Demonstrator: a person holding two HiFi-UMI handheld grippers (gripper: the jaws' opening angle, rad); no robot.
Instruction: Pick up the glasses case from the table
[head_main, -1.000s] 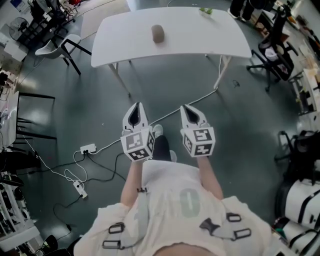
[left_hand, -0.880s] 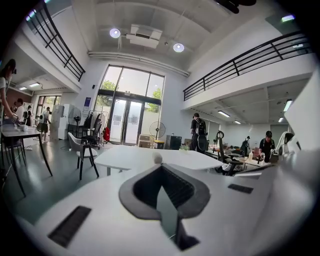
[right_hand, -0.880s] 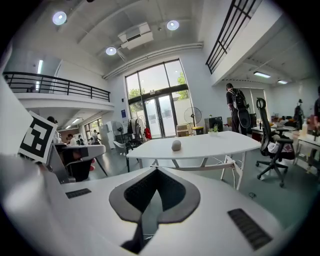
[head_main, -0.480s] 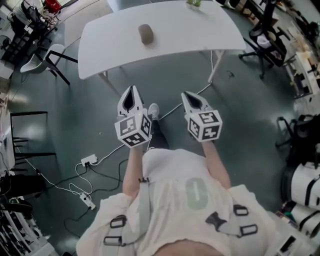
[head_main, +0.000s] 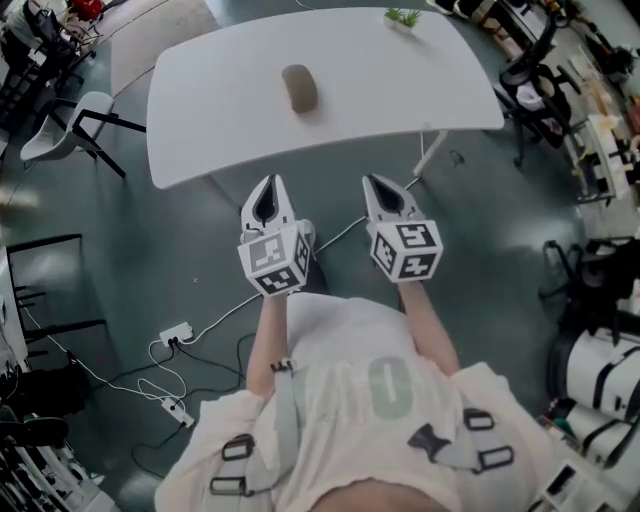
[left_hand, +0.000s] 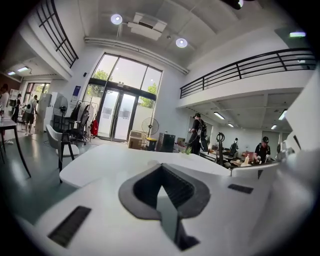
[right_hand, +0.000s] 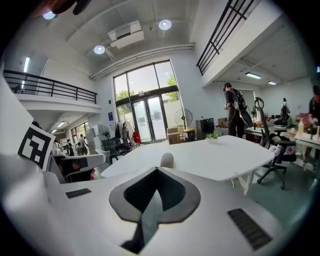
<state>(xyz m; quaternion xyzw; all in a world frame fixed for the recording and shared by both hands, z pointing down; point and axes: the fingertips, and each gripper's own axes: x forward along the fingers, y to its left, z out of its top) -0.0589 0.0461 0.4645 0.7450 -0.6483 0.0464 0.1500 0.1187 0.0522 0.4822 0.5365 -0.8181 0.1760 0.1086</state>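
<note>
Left claw (head_main: 271, 183): shut, jaws brought together to a point, nothing between them and nothing touched; it hangs in the air above the floor (head_main: 120, 250), short of the surface.
Right claw (head_main: 377, 181): same story, jaws pressed together, empty, level with its partner and just beside it, tip aimed at the surface.
Glasses case (head_main: 298, 88): lying alone on the white surface (head_main: 400, 80), a rounded grey-brown oblong, left of the middle and well apart from both claws.
Case from the right claw: its rounded top pokes up just over the claw's tip, the lower part blocked by the claw's own body.
Case from the left claw: can't pick it out (the white claw body fills the lower half of that view).
Plant (head_main: 404, 17): small and green, at the far edge of the surface, well away from the case.
Hidden: most of the legs under the surface; only one slanted leg (head_main: 431, 153) shows clearly.
Cut off: the far rim of the surface runs out at the top of the head view; a white chair (head_main: 62, 128) sits at the left edge.
Hard to make out: the people in the background of both gripper views, too small for detail.
Floor clutter: a white power strip (head_main: 175, 331) and trailing cables, near the person's left side.
</note>
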